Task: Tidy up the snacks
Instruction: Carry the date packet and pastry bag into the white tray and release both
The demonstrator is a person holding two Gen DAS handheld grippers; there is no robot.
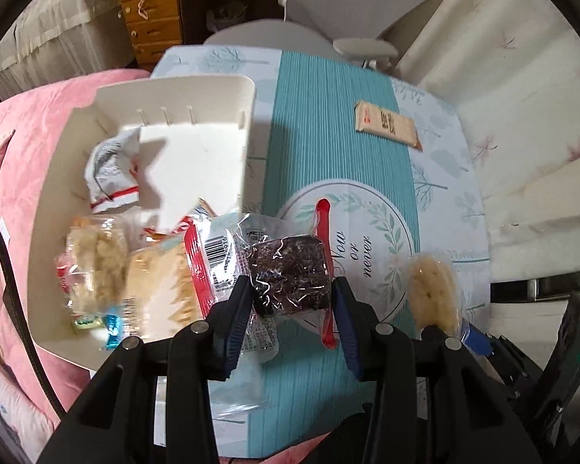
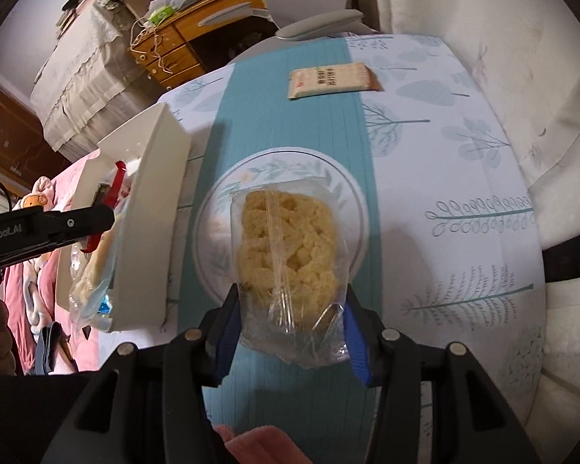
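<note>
My left gripper (image 1: 292, 297) is shut on a dark brown snack cake in clear wrap with red edges (image 1: 290, 270), held above the table beside the white box (image 1: 247, 123). The box holds several wrapped snacks (image 1: 135, 282). My right gripper (image 2: 290, 328) is shut on a clear packet of pale yellow puffed rice cake (image 2: 288, 247), raised over the round print on the tablecloth. That same packet (image 1: 433, 294) shows at the right of the left wrist view. A beige wrapped bar (image 1: 388, 123) (image 2: 328, 79) lies on the teal stripe at the far side.
The small table (image 2: 444, 154) has a white leaf-print cloth with a teal runner. Pink bedding (image 1: 27, 154) lies to the left under the box. A grey chair (image 1: 266, 34) and a wooden desk with drawers (image 2: 166, 50) stand beyond the table; cream fabric (image 1: 483, 38) is on the right.
</note>
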